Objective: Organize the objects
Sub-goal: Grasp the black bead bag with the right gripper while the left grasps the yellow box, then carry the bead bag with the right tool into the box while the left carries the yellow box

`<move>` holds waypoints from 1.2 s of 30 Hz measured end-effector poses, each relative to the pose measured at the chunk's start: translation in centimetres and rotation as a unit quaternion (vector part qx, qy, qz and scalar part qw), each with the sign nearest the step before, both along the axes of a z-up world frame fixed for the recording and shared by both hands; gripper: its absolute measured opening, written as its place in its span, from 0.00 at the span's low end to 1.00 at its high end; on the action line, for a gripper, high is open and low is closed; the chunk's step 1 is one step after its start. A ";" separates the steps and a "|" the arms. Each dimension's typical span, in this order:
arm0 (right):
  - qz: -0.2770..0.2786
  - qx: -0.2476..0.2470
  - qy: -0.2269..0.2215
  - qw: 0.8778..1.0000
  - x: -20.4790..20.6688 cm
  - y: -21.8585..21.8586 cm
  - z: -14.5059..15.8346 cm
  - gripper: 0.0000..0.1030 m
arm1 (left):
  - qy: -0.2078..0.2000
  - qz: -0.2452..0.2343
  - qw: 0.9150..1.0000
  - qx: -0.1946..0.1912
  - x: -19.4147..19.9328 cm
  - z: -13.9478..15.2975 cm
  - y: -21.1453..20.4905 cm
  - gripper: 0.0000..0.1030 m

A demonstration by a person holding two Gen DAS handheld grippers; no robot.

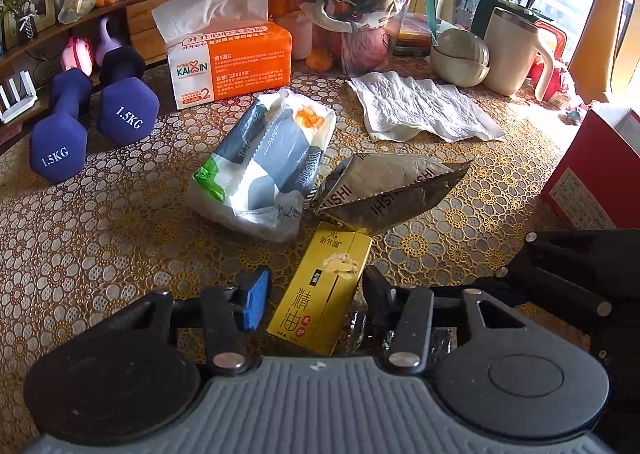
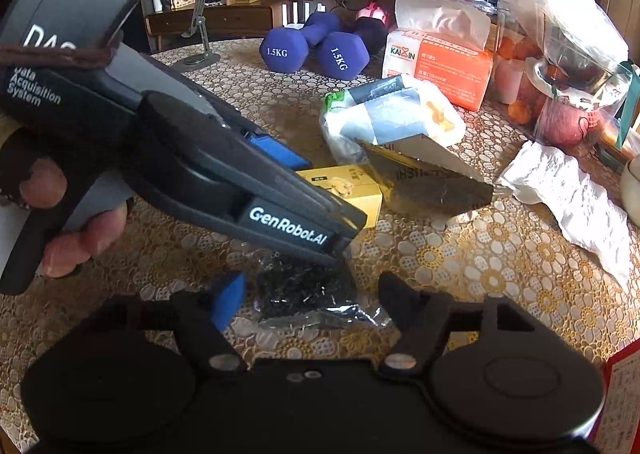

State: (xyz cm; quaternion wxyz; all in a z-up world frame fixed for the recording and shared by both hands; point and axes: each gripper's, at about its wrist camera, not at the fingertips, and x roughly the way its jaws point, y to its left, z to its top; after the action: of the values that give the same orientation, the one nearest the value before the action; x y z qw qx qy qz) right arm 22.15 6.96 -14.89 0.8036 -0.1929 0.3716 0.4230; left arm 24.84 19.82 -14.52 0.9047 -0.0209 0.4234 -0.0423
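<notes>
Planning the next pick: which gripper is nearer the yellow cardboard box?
Left. The left gripper straddles the yellow cardboard box, open; the right gripper sits nearer the camera, over a clear bag of black screws.

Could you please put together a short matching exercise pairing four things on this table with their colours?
Things:
1. dumbbells
2. small box between the left gripper fingers
3. tissue pack
4. crumpled paper towel

Colours:
A. white
B. yellow
C. purple-blue
D. orange and white

Pairs: 1-C, 2-B, 3-D, 4-A
</notes>
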 end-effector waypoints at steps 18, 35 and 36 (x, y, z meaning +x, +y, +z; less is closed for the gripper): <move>-0.008 -0.009 -0.001 1.000 -2.3 -1.8 1.4 0.36 | 0.009 0.025 1.000 -0.013 -2.5 1.2 0.1 0.29; -0.068 0.051 0.008 0.996 -6.3 -9.8 7.7 0.34 | 0.008 0.022 1.000 0.012 -9.6 5.7 -4.7 0.29; -0.069 0.053 0.007 0.996 -6.6 -10.3 8.1 0.34 | 0.006 0.019 1.000 0.011 -10.0 6.2 -5.3 0.29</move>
State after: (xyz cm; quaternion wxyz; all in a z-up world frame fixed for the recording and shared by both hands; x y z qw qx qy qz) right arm 15.57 -3.31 -6.78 0.8374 -0.1215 0.3664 0.3869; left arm 14.82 14.54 -8.30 0.9029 -0.0191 0.4290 -0.0199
